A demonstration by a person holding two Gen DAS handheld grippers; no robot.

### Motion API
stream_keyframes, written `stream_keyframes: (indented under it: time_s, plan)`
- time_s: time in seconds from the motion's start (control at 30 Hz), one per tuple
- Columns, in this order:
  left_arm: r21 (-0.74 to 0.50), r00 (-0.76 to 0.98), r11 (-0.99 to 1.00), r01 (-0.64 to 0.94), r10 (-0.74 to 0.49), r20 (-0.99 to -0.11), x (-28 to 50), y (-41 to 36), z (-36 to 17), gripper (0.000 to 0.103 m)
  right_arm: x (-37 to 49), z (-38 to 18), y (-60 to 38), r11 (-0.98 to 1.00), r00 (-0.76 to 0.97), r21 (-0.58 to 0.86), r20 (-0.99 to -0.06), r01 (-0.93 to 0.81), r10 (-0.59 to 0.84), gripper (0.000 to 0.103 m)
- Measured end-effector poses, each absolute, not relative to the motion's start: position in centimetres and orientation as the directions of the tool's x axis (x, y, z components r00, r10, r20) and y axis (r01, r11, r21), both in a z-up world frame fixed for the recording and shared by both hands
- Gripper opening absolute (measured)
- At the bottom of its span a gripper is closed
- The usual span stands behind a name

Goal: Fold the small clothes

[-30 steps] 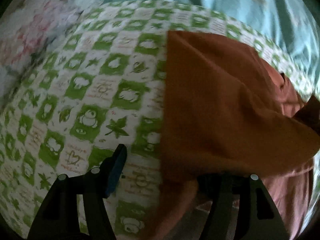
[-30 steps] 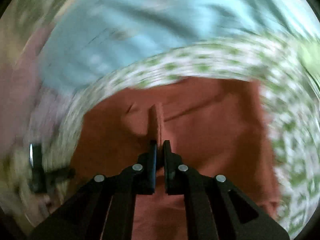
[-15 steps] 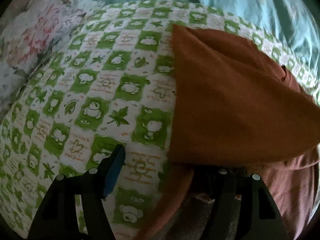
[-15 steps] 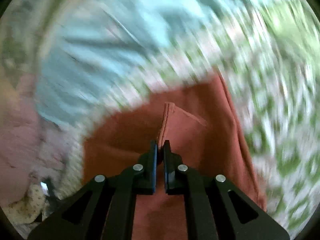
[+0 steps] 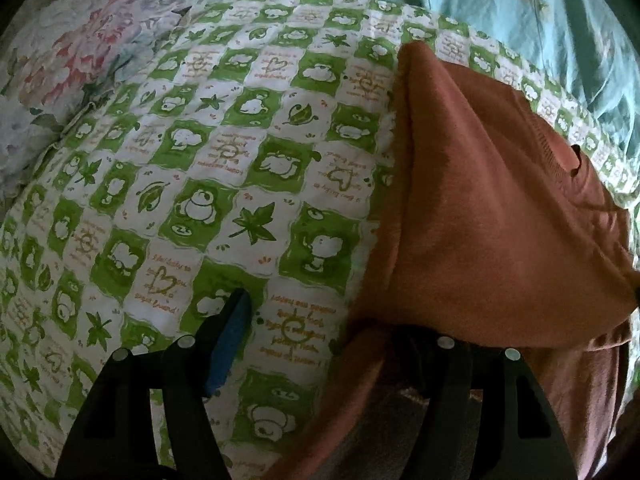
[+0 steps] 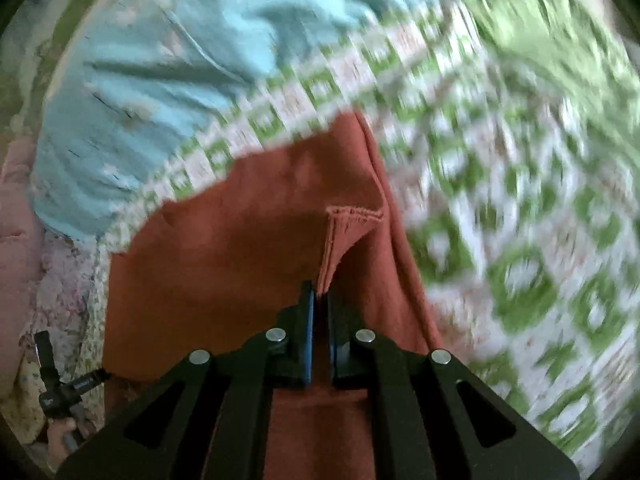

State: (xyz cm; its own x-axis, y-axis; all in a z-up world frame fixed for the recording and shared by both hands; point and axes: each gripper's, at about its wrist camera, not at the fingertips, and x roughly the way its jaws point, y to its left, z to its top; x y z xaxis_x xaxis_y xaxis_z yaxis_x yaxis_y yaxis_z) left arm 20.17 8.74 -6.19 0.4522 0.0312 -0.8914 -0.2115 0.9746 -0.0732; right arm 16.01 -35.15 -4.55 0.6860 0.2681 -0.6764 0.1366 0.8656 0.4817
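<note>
A rust-orange small garment (image 5: 488,216) lies on a green-and-white checked quilt (image 5: 200,184). In the left wrist view its folded layer drapes over my left gripper's right finger. The left gripper (image 5: 320,320) is open, its blue-padded left finger (image 5: 228,344) bare over the quilt. In the right wrist view my right gripper (image 6: 319,296) is shut on a hemmed edge of the garment (image 6: 240,256) and holds it lifted.
A light blue sheet (image 5: 520,8) lies beyond the quilt. A floral pillow (image 5: 68,60) sits at the far left. The left gripper and hand (image 6: 60,392) show at the lower left of the right wrist view.
My right gripper has swung with the garment edge, which now folds over toward the right. The left gripper has held still under the cloth, the fold rising slightly.
</note>
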Motion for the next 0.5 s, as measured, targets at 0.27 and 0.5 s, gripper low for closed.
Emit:
stream_keyframes:
  time_s: [0.27, 0.5]
  plan:
    - [-0.188, 0.441, 0.937, -0.295, -0.041, -0.897, 20.3, 12.2, -6.8, 0.069, 17.4, -7.4, -35.6, 0.866, 0.545, 0.457, -0.787, 0.2, 0.289, 0.014]
    - [-0.285, 0.426, 0.907, -0.309, -0.137, -0.894, 19.4, 15.3, -6.6, 0.069, 14.8, -5.0, -38.2, 0.836, 0.603, 0.485, -0.756, 0.256, 0.254, 0.025]
